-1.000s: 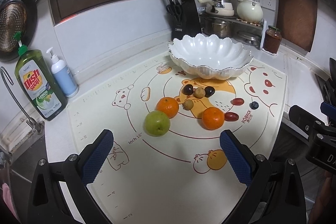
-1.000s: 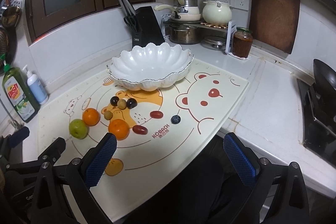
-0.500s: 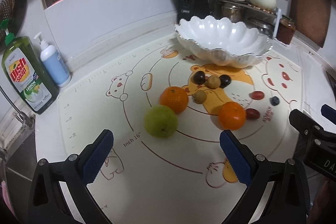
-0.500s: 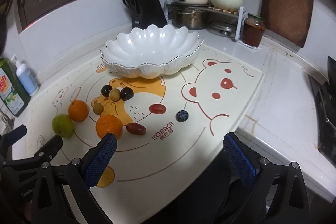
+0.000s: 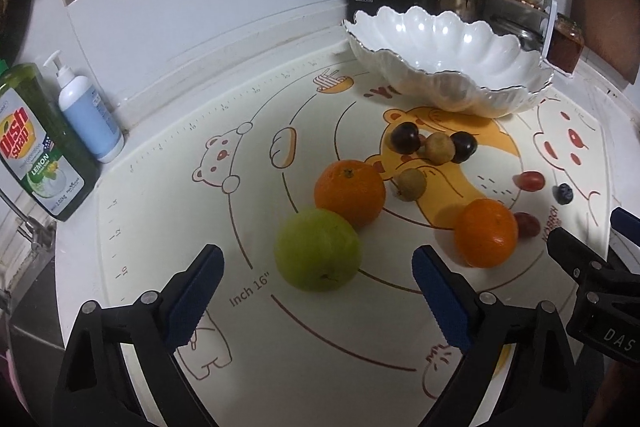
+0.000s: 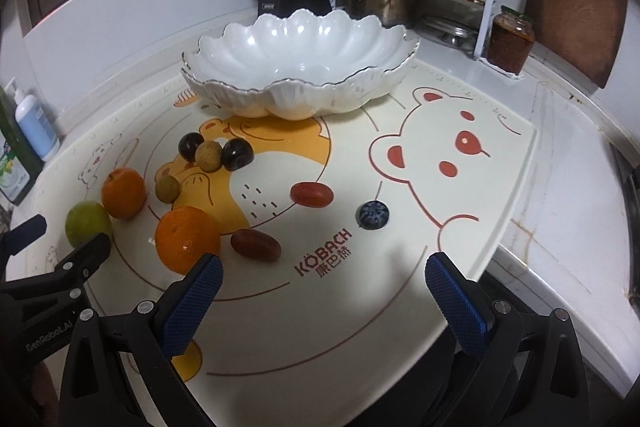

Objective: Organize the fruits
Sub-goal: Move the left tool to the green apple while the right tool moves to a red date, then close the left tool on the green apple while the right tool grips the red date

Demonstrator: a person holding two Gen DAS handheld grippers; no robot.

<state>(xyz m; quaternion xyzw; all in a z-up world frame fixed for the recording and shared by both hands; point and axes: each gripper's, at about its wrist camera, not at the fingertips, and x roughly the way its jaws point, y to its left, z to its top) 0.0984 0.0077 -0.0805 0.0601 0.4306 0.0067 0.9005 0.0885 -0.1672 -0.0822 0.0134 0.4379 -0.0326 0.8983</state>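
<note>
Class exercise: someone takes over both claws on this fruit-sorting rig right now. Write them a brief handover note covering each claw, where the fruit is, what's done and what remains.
Left claw: open, holding nothing, jaws just closing a little, with the green fruit just ahead of them.
Right claw: open, empty, above the mat near its front edge.
Fruit: two oranges, two dark plums, two small brown fruits, two red grape tomatoes and a blueberry, all on the mat.
Done: nothing; the white bowl is empty.
Left: move every fruit, probably into the bowl.
</note>
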